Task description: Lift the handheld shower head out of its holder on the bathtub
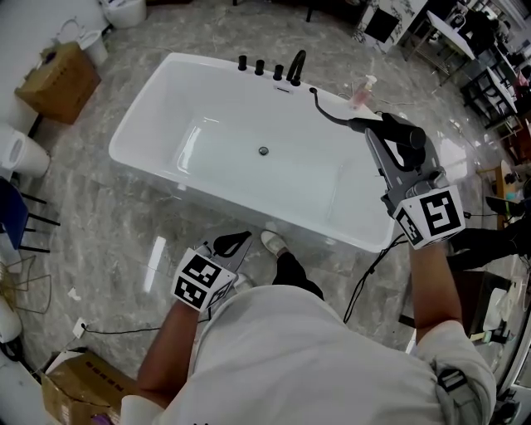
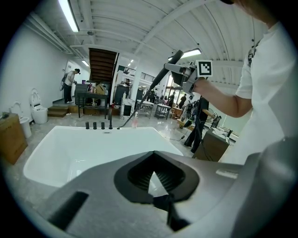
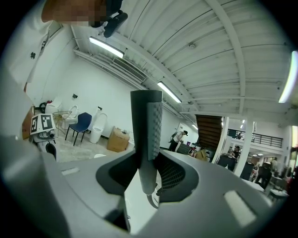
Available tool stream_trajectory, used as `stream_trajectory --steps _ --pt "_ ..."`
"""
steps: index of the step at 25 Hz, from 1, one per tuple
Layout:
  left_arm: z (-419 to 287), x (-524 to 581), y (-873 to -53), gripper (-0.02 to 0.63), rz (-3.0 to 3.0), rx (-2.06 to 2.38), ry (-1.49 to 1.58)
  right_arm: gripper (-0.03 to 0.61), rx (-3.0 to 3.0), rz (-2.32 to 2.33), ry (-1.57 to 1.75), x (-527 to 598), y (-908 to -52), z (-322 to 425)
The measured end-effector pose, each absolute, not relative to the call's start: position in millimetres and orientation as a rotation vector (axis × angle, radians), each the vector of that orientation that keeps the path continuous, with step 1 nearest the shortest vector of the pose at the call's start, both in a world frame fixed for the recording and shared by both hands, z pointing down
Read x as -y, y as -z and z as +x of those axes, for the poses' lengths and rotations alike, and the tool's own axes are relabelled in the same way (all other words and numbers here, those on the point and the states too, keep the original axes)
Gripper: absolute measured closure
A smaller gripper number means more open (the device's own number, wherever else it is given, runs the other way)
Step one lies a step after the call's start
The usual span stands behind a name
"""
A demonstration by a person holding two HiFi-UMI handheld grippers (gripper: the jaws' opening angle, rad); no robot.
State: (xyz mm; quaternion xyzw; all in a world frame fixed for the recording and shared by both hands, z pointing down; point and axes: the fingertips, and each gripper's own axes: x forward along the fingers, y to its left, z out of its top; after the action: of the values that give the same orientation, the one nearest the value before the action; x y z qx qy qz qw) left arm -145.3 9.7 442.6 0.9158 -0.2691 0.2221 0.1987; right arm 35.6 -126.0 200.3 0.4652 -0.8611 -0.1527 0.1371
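A black handheld shower head (image 1: 401, 133) hangs in the air over the right end of the white bathtub (image 1: 158, 100). My right gripper (image 1: 392, 143) is shut on its handle (image 3: 146, 139), which stands upright between the jaws. Its black hose (image 1: 328, 112) runs back to the tub's far rim beside the black faucet (image 1: 295, 66). In the left gripper view the shower head (image 2: 174, 58) and hose (image 2: 142, 100) are raised above the tub. My left gripper (image 1: 233, 243) is low at the tub's near side, shut, with nothing in it.
Three black knobs (image 1: 259, 66) line the far rim, and a pink bottle (image 1: 362, 91) stands on the right corner. A cardboard box (image 1: 56, 79) and toilets (image 1: 124, 10) stand at the left. A cable (image 1: 365, 278) lies on the floor at the right.
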Motion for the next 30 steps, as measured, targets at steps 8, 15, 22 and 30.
stream_trajectory --steps 8,15,22,30 --pt "-154.6 -13.7 -439.1 0.607 2.562 0.77 -0.613 0.432 2.485 1.348 0.432 126.3 -201.8 32.0" --pt "-158.4 -9.6 -438.5 0.607 2.559 0.772 -0.62 0.433 2.479 1.342 0.417 133.4 -204.5 30.5" --pt "-155.2 -8.6 -437.1 0.607 2.561 0.766 -0.622 0.433 2.482 1.339 0.412 133.8 -205.2 30.6" --pt "-159.1 -12.2 -440.6 0.607 2.561 0.767 -0.617 0.433 2.469 1.344 0.41 129.6 -210.9 29.7"
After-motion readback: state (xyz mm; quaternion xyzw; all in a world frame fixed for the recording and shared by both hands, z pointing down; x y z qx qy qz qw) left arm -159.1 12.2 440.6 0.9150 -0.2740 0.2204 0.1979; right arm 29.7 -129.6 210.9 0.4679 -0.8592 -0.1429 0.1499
